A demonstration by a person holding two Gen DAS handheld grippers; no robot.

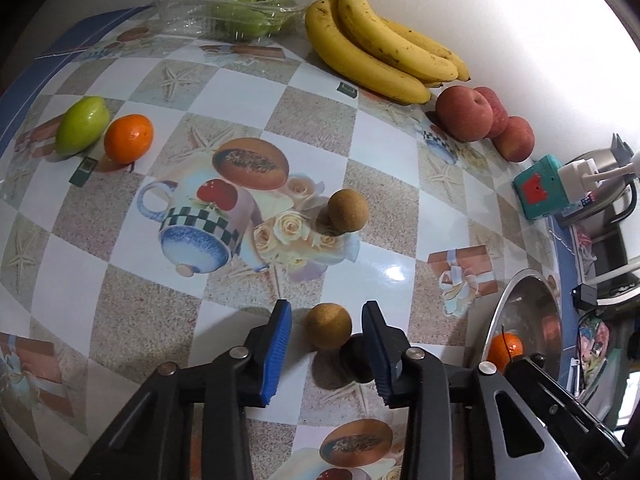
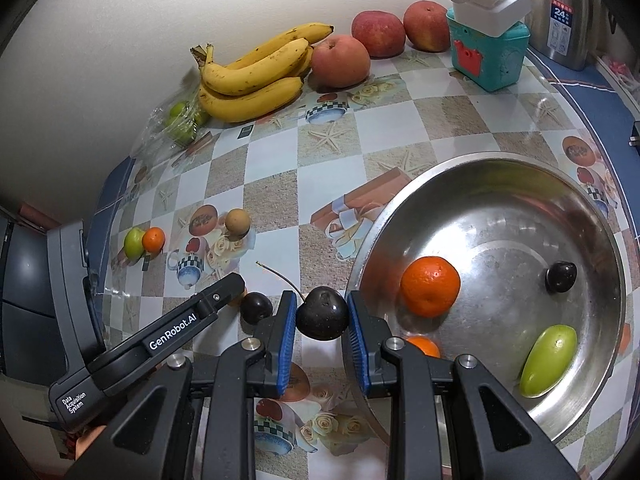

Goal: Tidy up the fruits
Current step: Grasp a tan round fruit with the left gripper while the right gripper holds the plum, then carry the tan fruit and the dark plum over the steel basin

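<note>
My right gripper (image 2: pixel 322 318) pinches a dark cherry (image 2: pixel 322 319) firmly between its pads, just left of the steel bowl (image 2: pixel 496 168). I should carry it over the rim before letting go. My left gripper (image 1: pixel 326 342) stands narrowed around a brown round fruit (image 1: pixel 329 326), pads not visibly touching; a second cherry (image 1: pixel 358 356) crowds its right pad, so I should square up first.

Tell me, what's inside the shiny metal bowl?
The bowl holds an orange, a dark cherry and a green fruit. A second orange peeks out behind the right tongs, mostly covered.
</note>
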